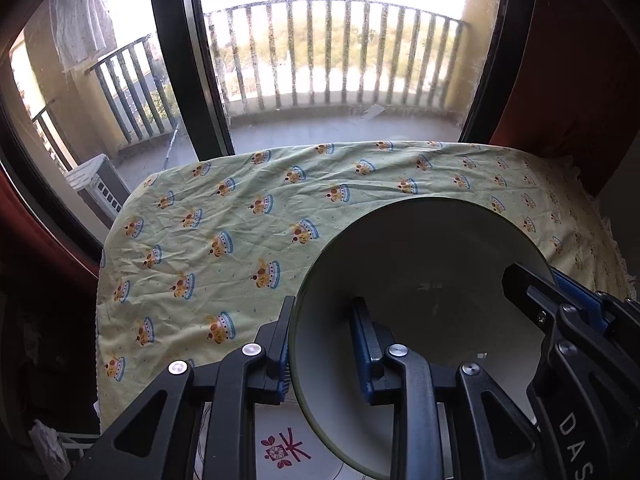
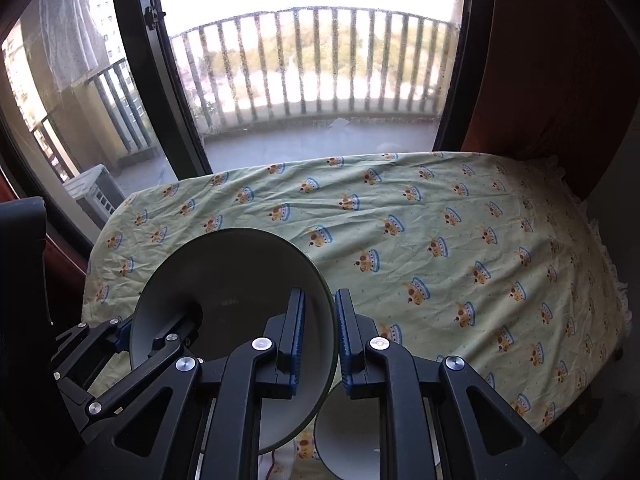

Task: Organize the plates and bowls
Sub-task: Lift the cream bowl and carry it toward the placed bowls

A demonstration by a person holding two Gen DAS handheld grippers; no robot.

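A pale grey bowl [image 1: 432, 280] with a dark green rim hangs tilted above the cloth-covered table, its inside facing both cameras. My left gripper [image 1: 322, 344] is shut on the bowl's near-left rim, one finger inside and one outside. From the right side of the left wrist view, my right gripper [image 1: 540, 280] pinches the opposite rim. In the right wrist view the bowl [image 2: 232, 280] sits left of centre. There my right gripper [image 2: 320, 332] clamps its right rim, and my left gripper [image 2: 160, 320] holds the far-left rim.
A yellow-green cloth with a crown print [image 1: 224, 232] covers the table up to a large window and a balcony railing [image 1: 320, 52]. Under the grippers lie a plate with a red pattern [image 1: 280, 448] and another white bowl [image 2: 348, 436]. Red curtains flank both sides.
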